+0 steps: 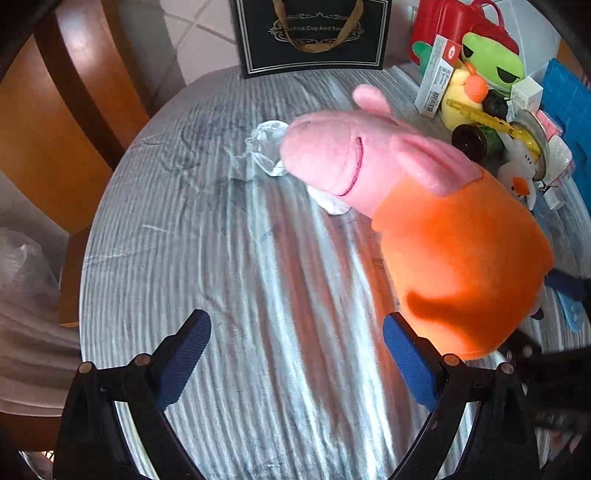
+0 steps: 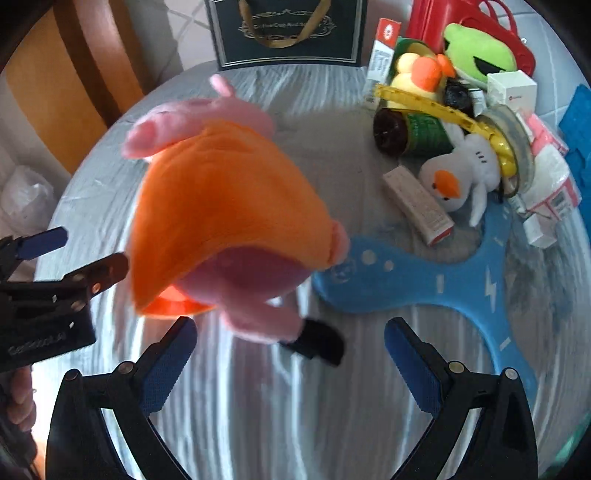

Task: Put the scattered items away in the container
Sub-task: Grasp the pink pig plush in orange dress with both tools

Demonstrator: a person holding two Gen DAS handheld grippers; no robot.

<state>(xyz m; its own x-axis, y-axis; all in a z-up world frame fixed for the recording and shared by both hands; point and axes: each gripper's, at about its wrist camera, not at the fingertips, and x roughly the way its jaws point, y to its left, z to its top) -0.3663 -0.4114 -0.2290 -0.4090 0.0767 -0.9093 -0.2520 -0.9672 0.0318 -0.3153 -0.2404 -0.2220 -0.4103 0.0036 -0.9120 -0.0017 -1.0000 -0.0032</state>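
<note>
The round table (image 1: 229, 280), under a grey striped cloth, carries a heap of clutter at its far right edge, with a black gift bag (image 1: 314, 35) standing at the back. A pink pig plush in an orange dress (image 2: 221, 206) is the biggest loose item, blurred and apparently off the cloth, though nothing visibly grips it. The right gripper (image 2: 288, 354) and the left gripper (image 1: 295, 350) both have jaws spread and empty, probably readying a catch.

The worktop (image 1: 207, 229) lies open along its left edge; the pig toy (image 1: 443, 221) and the far-right clutter pile (image 2: 461, 122) block the rest.
</note>
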